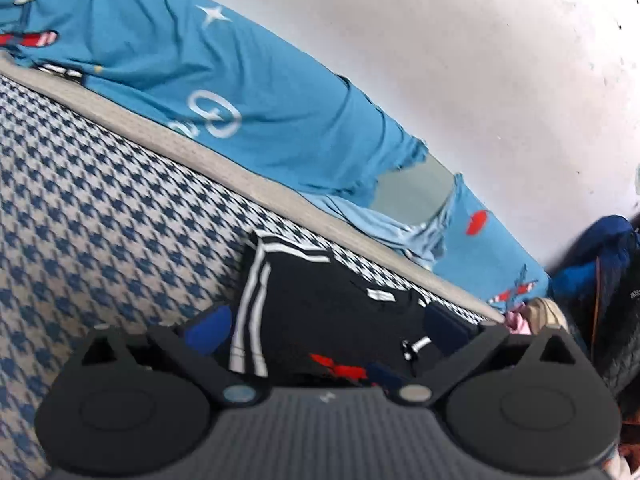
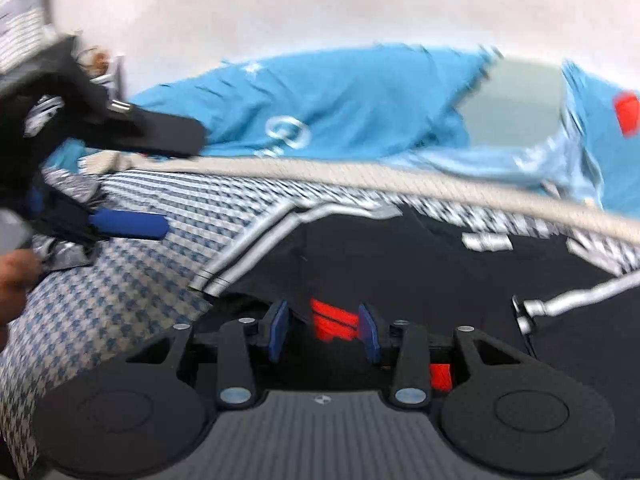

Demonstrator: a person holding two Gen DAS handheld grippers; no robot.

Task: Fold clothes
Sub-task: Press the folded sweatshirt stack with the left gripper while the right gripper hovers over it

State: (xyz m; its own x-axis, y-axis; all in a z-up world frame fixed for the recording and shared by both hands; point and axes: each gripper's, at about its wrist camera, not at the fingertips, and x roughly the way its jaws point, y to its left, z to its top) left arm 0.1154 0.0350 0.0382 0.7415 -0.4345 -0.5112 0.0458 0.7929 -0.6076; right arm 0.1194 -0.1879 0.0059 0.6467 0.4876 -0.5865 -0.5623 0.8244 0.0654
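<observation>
A black garment (image 1: pixel 320 292) with white side stripes and a red logo lies on the blue-and-white houndstooth bed cover (image 1: pixel 80 200). My left gripper (image 1: pixel 326 326) is open wide, its blue pads (image 1: pixel 210 330) on either side of the garment's near end. In the right wrist view the same black garment (image 2: pixel 420 264) spreads ahead, with a white drawstring (image 2: pixel 560 304) at the right. My right gripper (image 2: pixel 324 328) is open, its jaws fairly narrow, with the red logo (image 2: pixel 334 318) between the pads. The left gripper (image 2: pixel 180 182) shows at upper left, open, above the cover.
A bright blue printed sheet (image 1: pixel 224 92) is heaped along the far side against a white wall (image 1: pixel 480 60). A beige piped edge (image 2: pixel 400 178) runs across the bed. A dark blue jacket (image 1: pixel 600 264) and something pink (image 1: pixel 516 322) sit at the right. A hand (image 2: pixel 16 276) holds the left gripper.
</observation>
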